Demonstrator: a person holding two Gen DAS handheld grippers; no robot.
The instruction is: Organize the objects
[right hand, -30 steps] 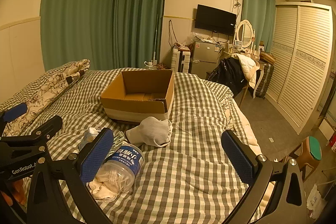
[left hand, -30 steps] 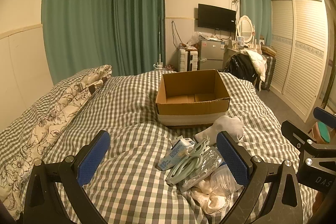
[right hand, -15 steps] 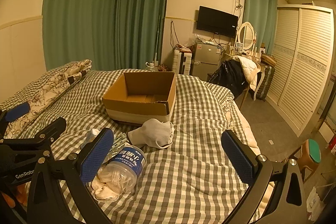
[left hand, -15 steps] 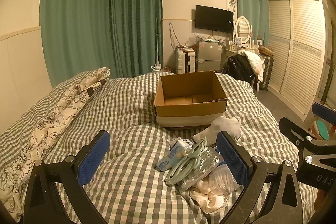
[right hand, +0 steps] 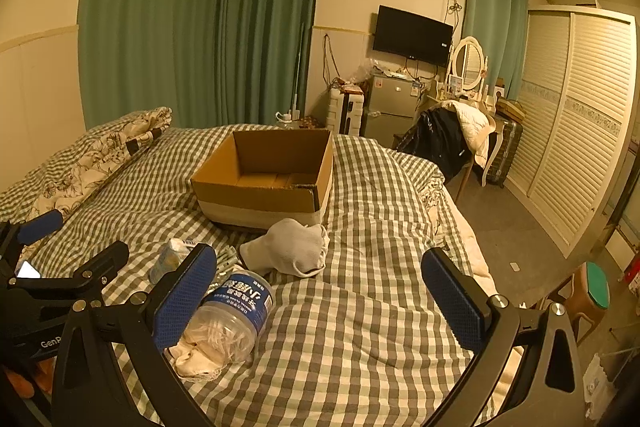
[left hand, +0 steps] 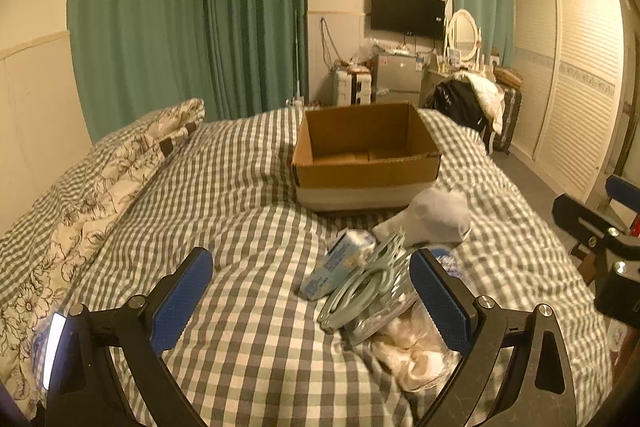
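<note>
Centrally, the checked bed cover (right hand: 360, 327) carries an open cardboard box (right hand: 266, 183), nothing visible inside. Just in front lie a white sock (right hand: 290, 249), a clear plastic bottle (right hand: 230, 319) on its side, pale-green scissors (left hand: 362, 285) and a small carton (left hand: 338, 263), clustered together. Left gripper (left hand: 314, 301) and right gripper (right hand: 318, 301) hover above the cover, fingers spread wide, gripping nothing.

Both wrist views look forward, low over the bed (left hand: 240, 195), toward the cardboard box (left hand: 366, 155) ahead. The left view sits beside the right, each catching the other's tool at its edge; both share box (right hand: 268, 179) and far wall.
</note>
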